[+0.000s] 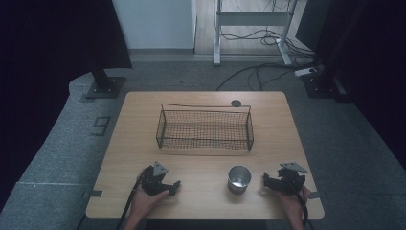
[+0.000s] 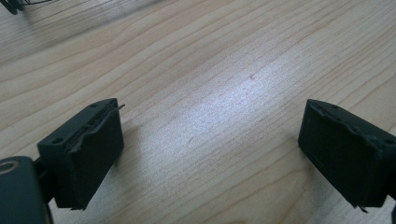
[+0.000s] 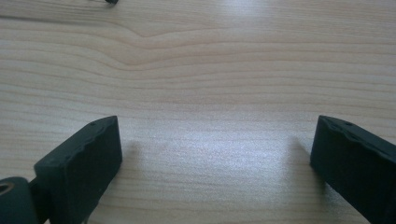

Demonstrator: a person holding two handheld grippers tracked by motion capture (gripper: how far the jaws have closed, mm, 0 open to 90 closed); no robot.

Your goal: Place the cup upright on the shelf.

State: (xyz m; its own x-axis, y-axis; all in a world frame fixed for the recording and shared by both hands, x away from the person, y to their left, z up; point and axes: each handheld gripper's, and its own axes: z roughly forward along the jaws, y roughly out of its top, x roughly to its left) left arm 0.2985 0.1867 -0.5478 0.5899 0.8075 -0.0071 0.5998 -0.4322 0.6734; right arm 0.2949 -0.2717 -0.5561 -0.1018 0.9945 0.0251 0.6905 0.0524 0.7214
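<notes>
Two tools rest released on either side of a metal cup

Two hand-held tools sit low on the wooden table (image 1: 201,163), and the metal cup (image 1: 239,178) serves as the landmark between them. The cup stands upright on the near part of the table, open mouth up, empty as far as the high view shows.

The right tool (image 1: 266,180) lies just to the right of the cup, apart from it, with a grey three-cornered plate on top and a hand behind it. In the right gripper view its two black jaws stand wide apart over bare wood, with nothing between them.

The left tool (image 1: 175,187) lies well to the left of the cup, held by the other hand. Its jaws, seen in the left gripper view, are likewise spread wide over bare wood.

Beyond the cup, toward the far side of the table, stands a black wire basket (image 1: 205,128). A small dark round disc (image 1: 235,103) lies on the table just behind the basket.
</notes>
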